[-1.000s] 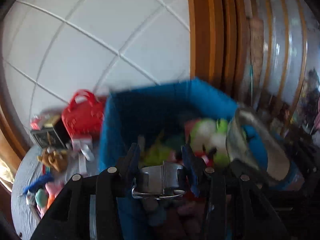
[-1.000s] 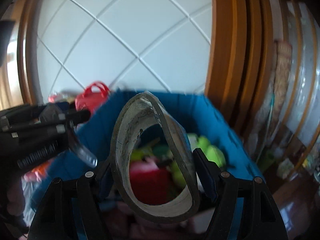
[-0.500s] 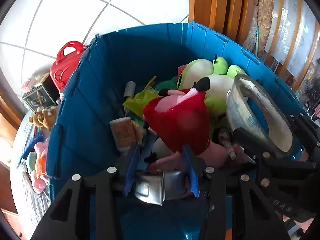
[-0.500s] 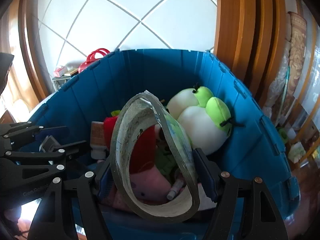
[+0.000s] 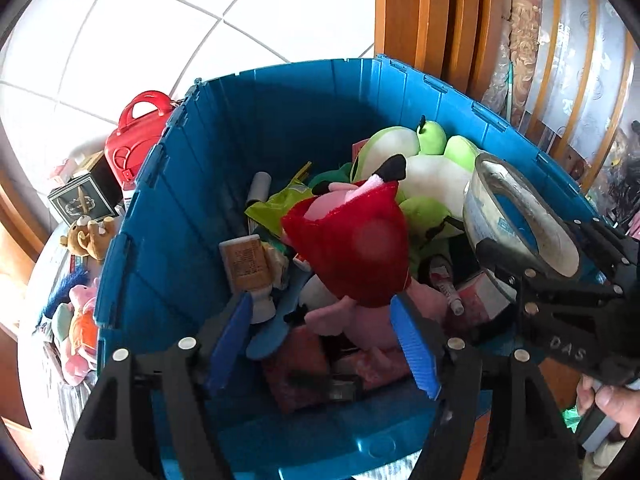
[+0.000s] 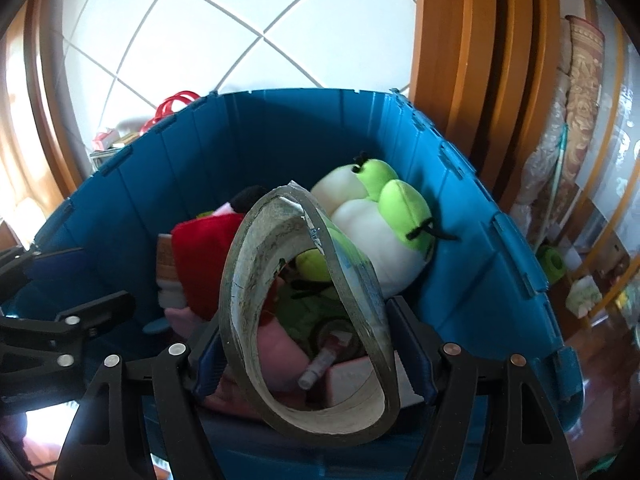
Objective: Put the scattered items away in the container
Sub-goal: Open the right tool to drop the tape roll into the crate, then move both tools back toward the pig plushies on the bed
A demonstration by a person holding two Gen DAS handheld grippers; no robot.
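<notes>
- Blue container (image 5: 176,216): hard ribbed plastic w/ notched rim, deep, already piled w/ stuff.
- L gripper (image 5: 324,336): black frame, blue ridged pads, over near edge of container; jaws opening, nothing betw. them — just the pile below.
- R gripper (image 6: 304,344): jaws clamped on tape roll (image 6: 280,280) from both sides; roll held upright over container, squashed into a bent oval. Its cardboard core is grubby grey, w/ glossy printed tape on outer face.
- Same roll shows at right of left-wrist view (image 5: 520,216), R gripper's black fingers (image 5: 568,292) round it.
- Person's thumb (image 5: 608,400) on R gripper handle, lower right.
- Inside the container: red fuzzy plush (image 5: 352,248) on pink plush body, centre; white + lime-green plush (image 6: 384,232) w/ black thread details, toward far-right wall; squat tube w/ tan label (image 5: 246,264), white cap down; small tube (image 6: 324,360) lying flat.
- Outside, left of container: red hard-plastic case w/ loop handle (image 5: 136,136), dark printed box (image 5: 84,200), brown bear plush (image 5: 90,236), pastel soft toys (image 5: 78,332) on grey cloth.
- Backdrop: white tiles (image 6: 240,20), wood frame (image 6: 452,60).
</notes>
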